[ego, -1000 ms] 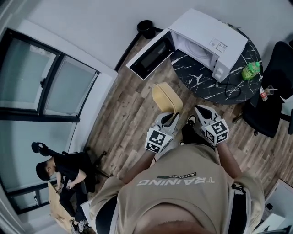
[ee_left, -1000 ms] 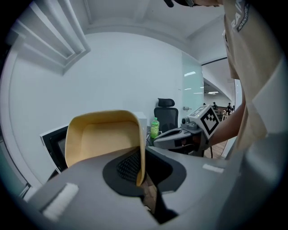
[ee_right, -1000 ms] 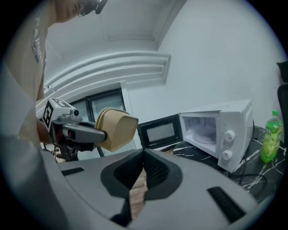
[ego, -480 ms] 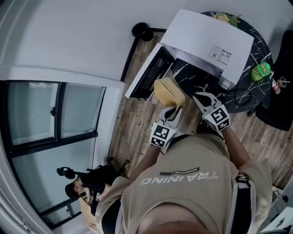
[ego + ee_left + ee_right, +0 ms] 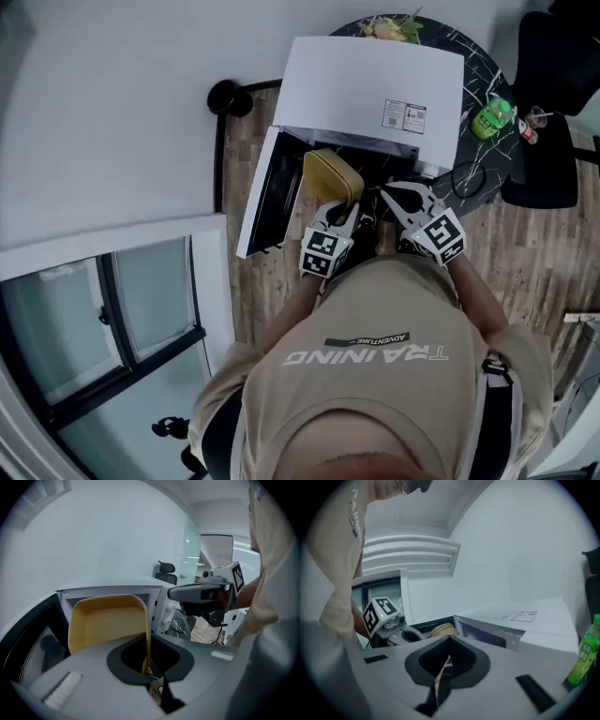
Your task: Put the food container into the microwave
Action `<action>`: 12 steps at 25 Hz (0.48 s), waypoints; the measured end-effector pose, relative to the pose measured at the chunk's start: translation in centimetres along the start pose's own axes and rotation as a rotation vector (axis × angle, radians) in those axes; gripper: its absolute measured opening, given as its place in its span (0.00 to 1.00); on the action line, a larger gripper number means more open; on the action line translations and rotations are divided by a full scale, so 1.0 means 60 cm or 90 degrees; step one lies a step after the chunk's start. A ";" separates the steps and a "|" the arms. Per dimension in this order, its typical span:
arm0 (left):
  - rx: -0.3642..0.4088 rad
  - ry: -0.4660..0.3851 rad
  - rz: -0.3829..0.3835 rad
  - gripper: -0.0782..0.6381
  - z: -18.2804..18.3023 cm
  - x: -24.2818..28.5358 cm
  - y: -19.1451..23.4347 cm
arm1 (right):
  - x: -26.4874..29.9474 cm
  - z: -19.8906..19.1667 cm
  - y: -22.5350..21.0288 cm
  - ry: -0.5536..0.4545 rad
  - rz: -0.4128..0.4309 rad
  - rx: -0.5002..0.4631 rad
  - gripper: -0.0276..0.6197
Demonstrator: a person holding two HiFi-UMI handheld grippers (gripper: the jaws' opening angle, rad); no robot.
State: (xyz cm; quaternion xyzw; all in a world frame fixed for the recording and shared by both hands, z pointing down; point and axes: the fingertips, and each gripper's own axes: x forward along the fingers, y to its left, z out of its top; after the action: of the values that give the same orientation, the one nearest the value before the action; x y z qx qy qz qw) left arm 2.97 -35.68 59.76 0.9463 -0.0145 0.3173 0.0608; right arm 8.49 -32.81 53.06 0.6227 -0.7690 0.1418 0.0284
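Observation:
The yellow food container is tipped on its edge at the mouth of the white microwave, whose door swings open to the left. My left gripper is shut on the container's rim. In the left gripper view the container stands in front of the microwave's cavity, its right wall pinched in the left gripper. My right gripper hovers just right of the container, shut and holding nothing; it also shows as right gripper. The right gripper view shows the microwave and the container.
The microwave sits on a round black marble table. A green bottle and a black cable lie right of it, and food is behind. A black office chair stands at right, a glass partition at left.
The person has stepped up to the microwave. The container, held in the left gripper, went from over the floor to the microwave's open front. The right gripper came along beside it.

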 end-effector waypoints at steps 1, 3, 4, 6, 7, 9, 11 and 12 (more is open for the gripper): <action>0.011 0.012 -0.023 0.13 -0.003 0.013 0.006 | 0.001 0.009 -0.009 -0.009 -0.026 0.004 0.06; 0.033 0.041 -0.059 0.13 -0.012 0.037 0.023 | 0.000 0.030 -0.023 -0.030 -0.077 0.016 0.06; 0.044 0.055 -0.073 0.13 -0.015 0.051 0.035 | -0.001 0.041 -0.029 -0.042 -0.099 0.018 0.06; 0.069 0.084 -0.102 0.13 -0.020 0.085 0.057 | -0.002 0.059 -0.039 -0.059 -0.138 0.013 0.06; 0.082 0.100 -0.116 0.13 -0.023 0.103 0.065 | -0.005 0.064 -0.043 -0.063 -0.157 0.010 0.06; 0.106 0.133 -0.143 0.13 -0.033 0.133 0.072 | -0.015 0.067 -0.048 -0.062 -0.195 0.009 0.06; 0.130 0.153 -0.159 0.13 -0.038 0.157 0.080 | -0.022 0.061 -0.050 -0.058 -0.228 0.023 0.06; 0.145 0.156 -0.159 0.13 -0.039 0.168 0.088 | -0.021 0.057 -0.049 -0.058 -0.239 0.035 0.06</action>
State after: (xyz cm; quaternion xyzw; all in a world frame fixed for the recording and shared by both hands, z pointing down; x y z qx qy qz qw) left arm 9.28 -40.48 68.22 0.8958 0.1467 0.4196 -0.0066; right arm 12.09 -33.01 50.04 0.7615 -0.6357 0.1267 0.0028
